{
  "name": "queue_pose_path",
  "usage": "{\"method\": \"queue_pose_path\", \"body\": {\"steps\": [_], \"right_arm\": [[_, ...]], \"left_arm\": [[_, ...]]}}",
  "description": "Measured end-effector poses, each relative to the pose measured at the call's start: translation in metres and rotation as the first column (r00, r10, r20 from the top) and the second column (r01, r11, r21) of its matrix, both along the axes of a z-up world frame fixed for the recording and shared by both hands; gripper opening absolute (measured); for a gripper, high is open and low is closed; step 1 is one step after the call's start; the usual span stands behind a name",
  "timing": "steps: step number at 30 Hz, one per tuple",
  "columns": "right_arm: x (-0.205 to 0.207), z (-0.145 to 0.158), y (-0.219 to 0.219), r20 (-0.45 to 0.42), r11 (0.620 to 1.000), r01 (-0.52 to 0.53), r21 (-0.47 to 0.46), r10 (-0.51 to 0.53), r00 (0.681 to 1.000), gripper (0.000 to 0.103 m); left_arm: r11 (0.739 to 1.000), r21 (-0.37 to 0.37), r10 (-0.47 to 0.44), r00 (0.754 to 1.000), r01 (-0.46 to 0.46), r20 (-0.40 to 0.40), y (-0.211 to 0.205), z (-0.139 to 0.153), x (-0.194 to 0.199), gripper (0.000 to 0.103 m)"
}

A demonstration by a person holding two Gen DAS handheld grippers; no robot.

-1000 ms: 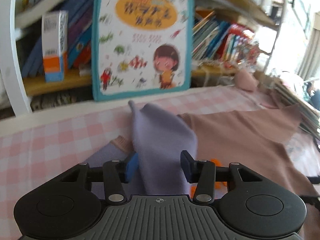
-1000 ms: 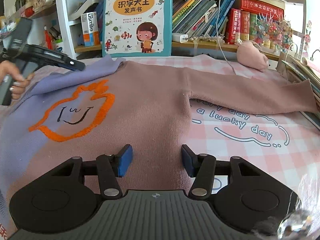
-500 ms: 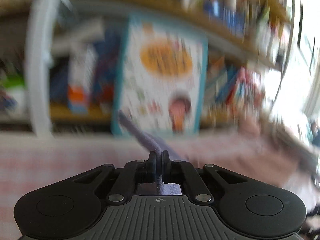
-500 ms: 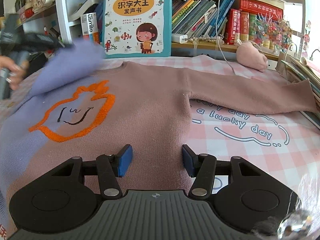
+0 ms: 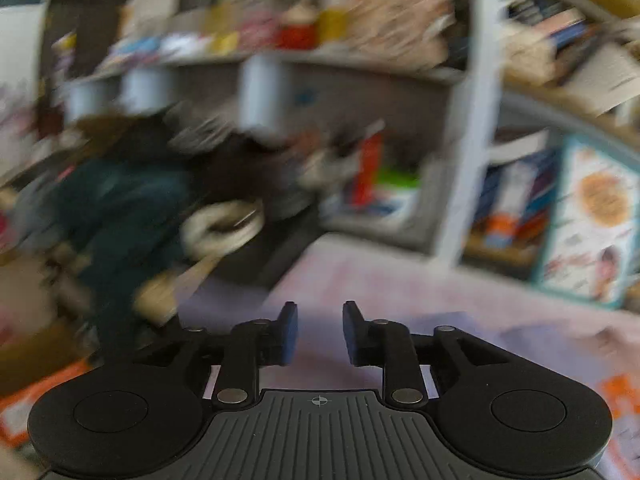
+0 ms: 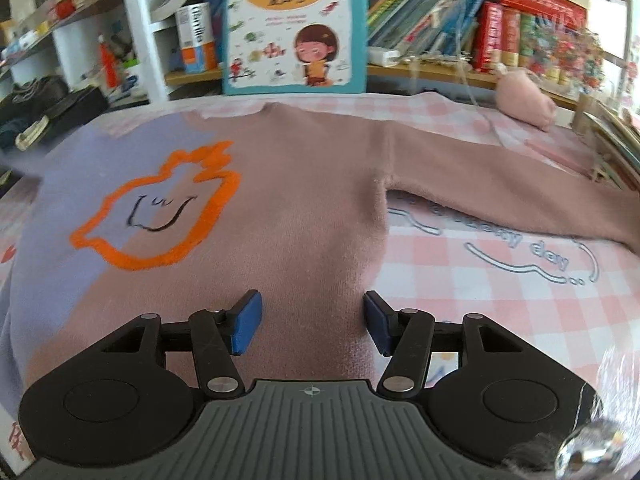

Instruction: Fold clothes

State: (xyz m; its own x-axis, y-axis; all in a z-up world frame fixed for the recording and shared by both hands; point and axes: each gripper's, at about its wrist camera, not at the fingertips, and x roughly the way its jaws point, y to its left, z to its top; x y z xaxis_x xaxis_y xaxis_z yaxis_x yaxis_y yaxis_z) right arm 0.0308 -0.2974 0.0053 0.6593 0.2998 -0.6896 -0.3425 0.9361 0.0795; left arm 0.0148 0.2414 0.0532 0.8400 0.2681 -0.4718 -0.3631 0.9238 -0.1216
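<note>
A pink and lilac sweater (image 6: 304, 184) with an orange outline figure (image 6: 160, 216) lies flat on the checked tablecloth (image 6: 500, 304). Its pink right sleeve (image 6: 520, 196) stretches out to the right; its lilac left part (image 6: 60, 200) lies spread toward the left edge. My right gripper (image 6: 312, 320) is open and empty, low over the sweater's hem. My left gripper (image 5: 316, 330) is open and empty above blurred lilac cloth (image 5: 400, 300), facing the shelves to the left.
A picture book (image 6: 296, 24) stands against the bookshelf behind the table. A pink plush toy (image 6: 524, 100) lies at the back right. Stacked books (image 6: 608, 136) sit at the right edge. Dark clutter (image 6: 36, 108) lies at the left.
My left gripper shut on the lilac sleeve, lifted and swung it left, then let go and now stands open. The sleeve lies spread out. The right gripper has tilted slightly.
</note>
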Motion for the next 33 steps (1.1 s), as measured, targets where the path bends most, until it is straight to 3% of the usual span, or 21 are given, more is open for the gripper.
{"method": "queue_pose_path", "body": {"steps": [3,5,9,12,16,21,28,33], "right_arm": [[-0.001,0.001,0.000,-0.010,1.000,0.013,0.013,-0.013,1.000,0.053],[-0.001,0.002,-0.003,-0.022,0.999,0.031,0.038,-0.030,0.999,0.053],[-0.010,0.003,-0.015,-0.043,0.993,0.065,0.103,-0.061,0.997,0.051],[-0.022,0.004,-0.021,-0.042,0.988,0.087,0.124,-0.082,0.996,0.045],[-0.036,0.003,-0.028,-0.043,0.983,0.109,0.151,-0.103,0.994,0.041],[-0.055,0.003,-0.035,-0.045,0.976,0.124,0.181,-0.117,0.992,0.041],[-0.083,0.000,-0.042,-0.021,0.965,0.135,0.224,-0.134,0.991,0.036],[-0.104,-0.006,-0.039,0.043,0.968,0.126,0.216,-0.139,0.989,0.034]], "left_arm": [[0.991,-0.116,-0.071,0.997,0.071,0.008,-0.002,-0.013,-0.023,0.041],[0.969,-0.195,-0.158,0.987,0.155,0.000,-0.010,-0.021,-0.033,0.054],[0.884,-0.333,-0.346,0.938,0.326,0.000,-0.040,-0.035,-0.039,0.058],[0.832,-0.384,-0.432,0.902,0.400,0.003,-0.063,-0.042,-0.042,0.061],[0.818,-0.366,-0.489,0.872,0.444,-0.035,-0.088,-0.051,-0.046,0.061],[0.782,-0.390,-0.544,0.838,0.485,-0.048,-0.110,-0.061,-0.057,0.062],[0.750,-0.353,-0.618,0.783,0.560,-0.072,-0.146,-0.055,-0.076,0.067],[0.763,-0.283,-0.627,0.773,0.581,-0.102,-0.173,-0.053,-0.097,0.067]]}}
